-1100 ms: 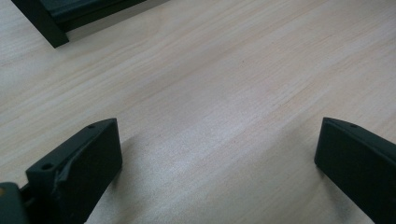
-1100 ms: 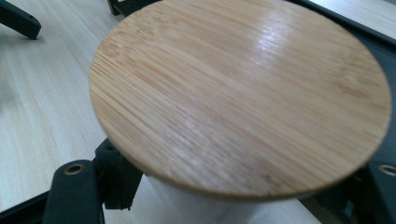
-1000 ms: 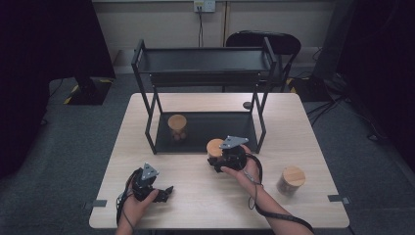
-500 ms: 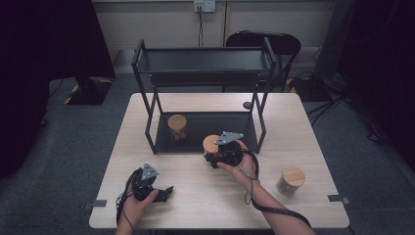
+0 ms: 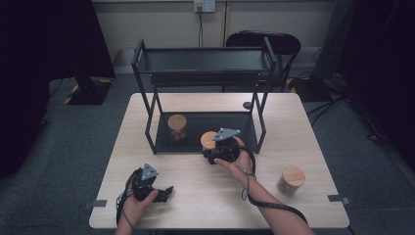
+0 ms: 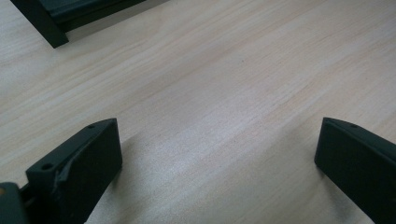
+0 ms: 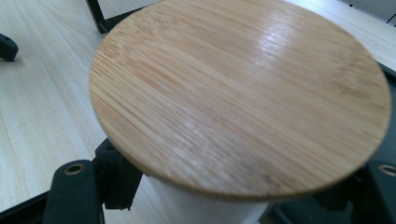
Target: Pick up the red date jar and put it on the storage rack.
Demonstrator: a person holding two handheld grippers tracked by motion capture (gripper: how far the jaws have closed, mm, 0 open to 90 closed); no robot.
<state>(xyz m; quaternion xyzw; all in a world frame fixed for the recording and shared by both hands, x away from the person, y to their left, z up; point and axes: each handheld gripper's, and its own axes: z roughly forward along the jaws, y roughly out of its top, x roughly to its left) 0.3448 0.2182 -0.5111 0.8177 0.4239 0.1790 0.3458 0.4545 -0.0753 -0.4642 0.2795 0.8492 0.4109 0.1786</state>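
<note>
A glass jar with a round bamboo lid is gripped by my right gripper, whose jaws press on the jar's body under the lid. It sits at the front edge of the black rack's lower shelf. A second lidded jar stands on that shelf to the left. A third jar stands on the table at the right. My left gripper rests low over the wooden table at the front left, open with nothing between its jaws.
The black two-level rack takes up the table's far middle; one of its feet is in the left gripper view. A small dark object lies behind the rack. A chair stands beyond the table.
My right gripper has edged the jar slightly up and left, toward the rack's lower shelf. The left gripper has stayed put.
</note>
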